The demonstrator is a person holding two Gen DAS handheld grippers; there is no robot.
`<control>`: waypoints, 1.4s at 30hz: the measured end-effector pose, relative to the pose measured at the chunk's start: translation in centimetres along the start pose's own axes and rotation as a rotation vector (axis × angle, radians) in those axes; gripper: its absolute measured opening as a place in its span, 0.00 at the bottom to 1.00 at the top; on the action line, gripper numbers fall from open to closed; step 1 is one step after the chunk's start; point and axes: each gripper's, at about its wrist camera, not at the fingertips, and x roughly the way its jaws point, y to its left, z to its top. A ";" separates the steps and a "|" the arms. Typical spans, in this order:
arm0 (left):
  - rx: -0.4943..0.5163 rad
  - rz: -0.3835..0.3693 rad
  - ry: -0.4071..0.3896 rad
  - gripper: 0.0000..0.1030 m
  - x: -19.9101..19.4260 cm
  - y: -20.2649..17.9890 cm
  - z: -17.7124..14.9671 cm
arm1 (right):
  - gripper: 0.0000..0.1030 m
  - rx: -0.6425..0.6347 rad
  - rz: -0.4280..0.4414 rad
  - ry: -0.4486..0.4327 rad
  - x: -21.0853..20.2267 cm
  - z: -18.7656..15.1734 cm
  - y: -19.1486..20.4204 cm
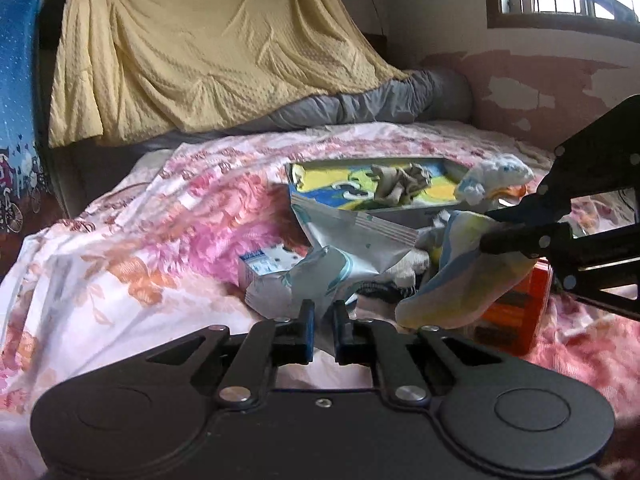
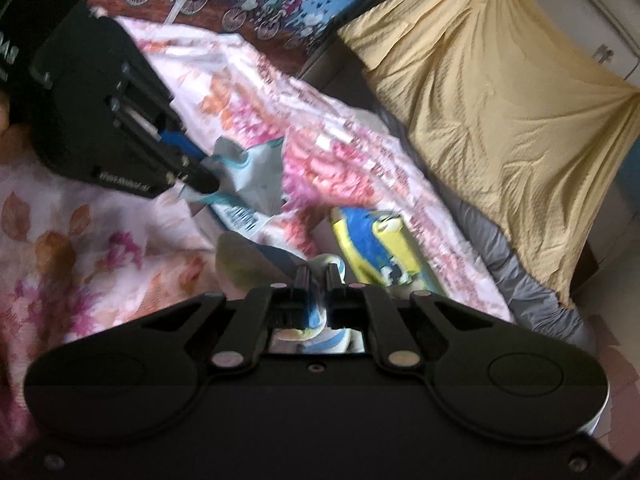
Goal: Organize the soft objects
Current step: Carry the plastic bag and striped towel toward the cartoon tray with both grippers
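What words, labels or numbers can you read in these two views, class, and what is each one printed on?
None can be read with certainty.
Blue label on the small box beside the silver bag: blurred, unreadable.
White lettering on the left gripper body, right wrist view: too blurred to read.
White letters on the black edge at top left of that view: cut off, unreadable.
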 end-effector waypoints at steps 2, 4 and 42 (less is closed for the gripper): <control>-0.009 0.006 -0.014 0.09 -0.1 -0.1 0.3 | 0.02 0.003 -0.015 -0.019 -0.4 0.3 -0.7; -0.018 0.011 -0.027 0.09 -0.2 -0.1 0.5 | 0.02 0.006 -0.034 -0.038 -0.9 0.6 -1.6; -0.087 0.066 -0.004 0.09 19.6 -3.0 12.3 | 0.02 0.458 -0.283 -0.067 12.1 -7.9 -22.5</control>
